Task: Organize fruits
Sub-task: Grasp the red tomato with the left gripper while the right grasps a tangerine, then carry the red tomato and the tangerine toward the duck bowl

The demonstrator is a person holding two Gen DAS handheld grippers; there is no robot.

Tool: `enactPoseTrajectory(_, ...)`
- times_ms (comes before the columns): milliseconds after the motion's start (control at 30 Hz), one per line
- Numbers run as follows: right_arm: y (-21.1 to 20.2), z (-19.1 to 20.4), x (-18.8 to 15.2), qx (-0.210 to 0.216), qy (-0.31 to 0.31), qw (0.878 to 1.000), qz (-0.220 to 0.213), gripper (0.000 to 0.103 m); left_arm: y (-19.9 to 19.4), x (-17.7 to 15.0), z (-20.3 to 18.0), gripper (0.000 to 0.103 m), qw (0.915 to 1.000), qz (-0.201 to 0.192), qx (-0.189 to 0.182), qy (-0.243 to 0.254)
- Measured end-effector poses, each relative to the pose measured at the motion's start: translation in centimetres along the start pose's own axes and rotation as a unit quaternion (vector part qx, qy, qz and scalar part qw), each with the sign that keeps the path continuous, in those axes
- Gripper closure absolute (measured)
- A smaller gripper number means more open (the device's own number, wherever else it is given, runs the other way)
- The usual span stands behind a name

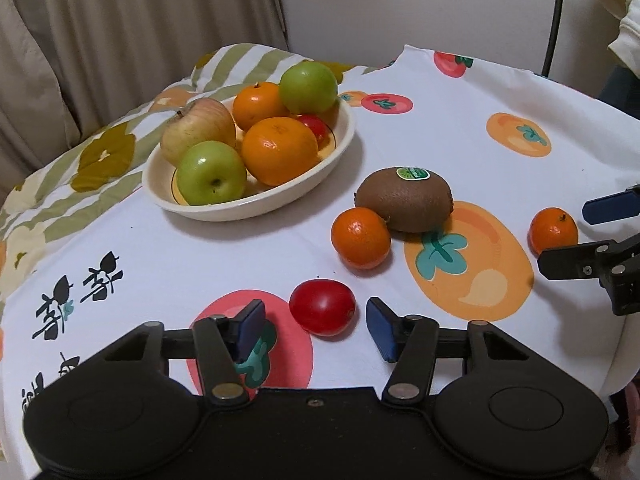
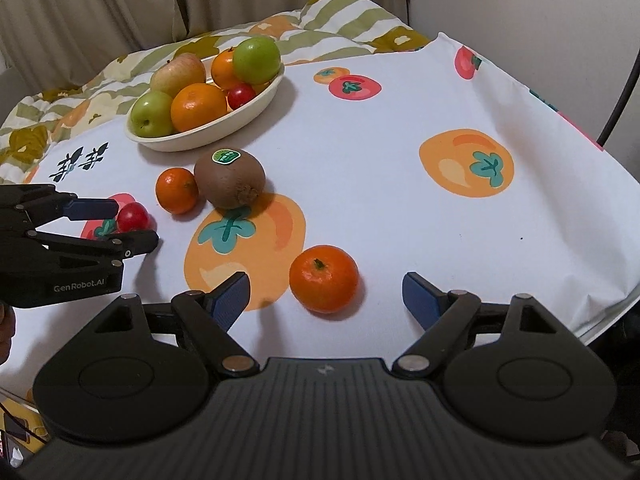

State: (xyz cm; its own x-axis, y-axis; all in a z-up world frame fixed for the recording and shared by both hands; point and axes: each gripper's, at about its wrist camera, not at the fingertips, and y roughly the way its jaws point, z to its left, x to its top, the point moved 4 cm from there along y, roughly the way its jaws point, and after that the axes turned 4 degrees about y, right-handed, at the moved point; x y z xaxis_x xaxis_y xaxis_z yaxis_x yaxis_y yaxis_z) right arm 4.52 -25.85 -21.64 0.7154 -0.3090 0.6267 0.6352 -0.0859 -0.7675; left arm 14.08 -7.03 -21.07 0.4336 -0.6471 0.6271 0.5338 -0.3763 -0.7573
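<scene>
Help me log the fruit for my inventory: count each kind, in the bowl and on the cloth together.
Green apples: 2
Red-yellow apple: 1
Oranges and mandarins: 4
Red tomatoes: 2
Kiwi: 1
Total: 10

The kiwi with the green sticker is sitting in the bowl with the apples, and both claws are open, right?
Not quite. The kiwi is not in the bowl; it lies on the tablecloth beside a small orange, as the left wrist view shows. The rest holds: the left claw and the right claw are both open.
</scene>
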Motion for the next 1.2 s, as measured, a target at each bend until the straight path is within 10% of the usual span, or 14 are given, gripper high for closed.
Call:
enactPoseTrajectory(733,0.6,0.7,-0.5,-0.01,-0.003,1.0,0.001,0.009,-0.2,-0.4,0.6,0.063,0.9992,-0.004,-0.039,0.005)
enactPoseTrajectory(1200,1.2,1.1,-0.4,-0.03,-0.004,1.0,0.0,0.034,-1.5,-2.0,0.5,0.063,0.9994,0.003,0.0,-0.034)
